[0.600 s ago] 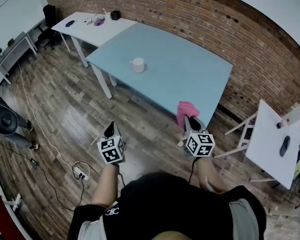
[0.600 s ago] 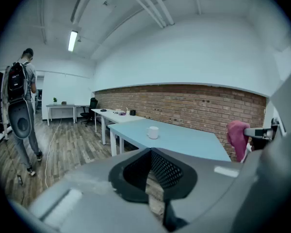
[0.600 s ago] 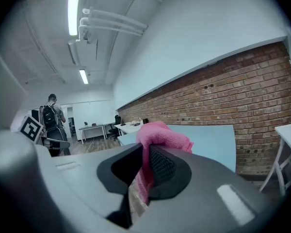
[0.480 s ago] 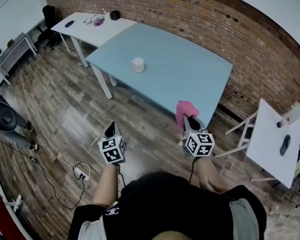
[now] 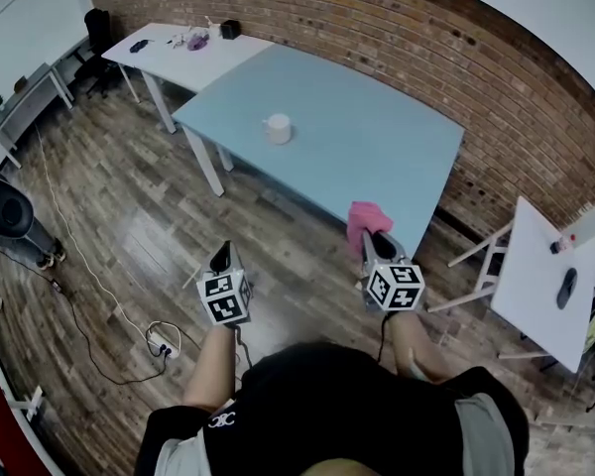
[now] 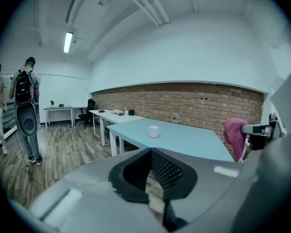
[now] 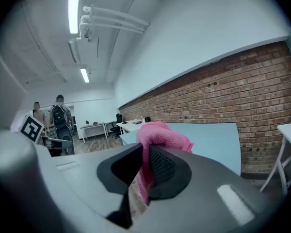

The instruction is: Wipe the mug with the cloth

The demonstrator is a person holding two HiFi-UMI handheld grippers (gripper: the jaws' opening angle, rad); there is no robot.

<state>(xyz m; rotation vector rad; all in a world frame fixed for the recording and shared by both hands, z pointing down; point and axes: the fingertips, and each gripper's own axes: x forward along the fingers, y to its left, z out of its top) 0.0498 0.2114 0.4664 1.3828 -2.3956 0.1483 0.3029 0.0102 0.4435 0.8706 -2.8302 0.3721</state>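
Two grippers short of the table: cloth is fetched, wiping not begun.
Right gripper (image 5: 378, 241) is clamped on the pink cloth (image 5: 367, 218); left gripper (image 5: 220, 258) is closed, empty. White mug (image 5: 279, 128) stands upright on the blue table (image 5: 377, 157), far off; next probably means reaching it and opening the left gripper to steady it.

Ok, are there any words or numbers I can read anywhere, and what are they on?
No words or numbers can be read.
Left hand-held gripper and right hand-held gripper: their cubes show black-and-white squares, not letters.
White logo on the person's clothes: too small to read.
Mug and cloth: plain, no print shows.
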